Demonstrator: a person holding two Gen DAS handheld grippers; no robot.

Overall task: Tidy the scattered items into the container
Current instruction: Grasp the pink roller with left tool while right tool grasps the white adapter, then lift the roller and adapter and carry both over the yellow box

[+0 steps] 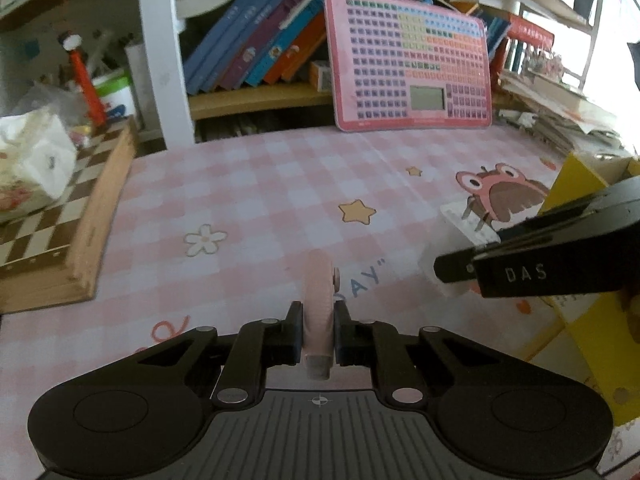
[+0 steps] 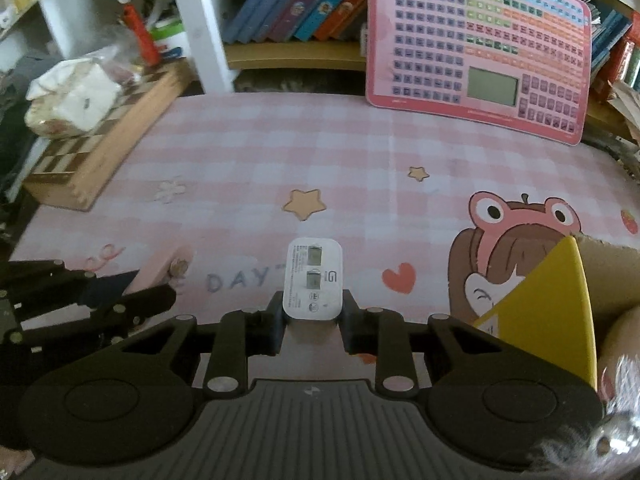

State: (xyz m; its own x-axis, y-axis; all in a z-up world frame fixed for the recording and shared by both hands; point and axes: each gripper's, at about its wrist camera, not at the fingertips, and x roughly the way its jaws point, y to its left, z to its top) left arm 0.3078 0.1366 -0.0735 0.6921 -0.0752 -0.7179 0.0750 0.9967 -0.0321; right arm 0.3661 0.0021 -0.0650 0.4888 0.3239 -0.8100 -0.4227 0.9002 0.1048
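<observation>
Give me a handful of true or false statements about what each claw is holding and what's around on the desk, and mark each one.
1. The left claw is shut on a pink object. True.
2. The right claw is empty. False: it is shut on a white charger, prongs facing the camera.
3. A pink keyboard toy leans upright against the bookshelf. True.
4. The chessboard box lies to the right of the yellow box. False: it lies at the left edge of the desk, while the yellow box sits on the right.
5. Crumpled white tissue rests on the chessboard box. True.
</observation>
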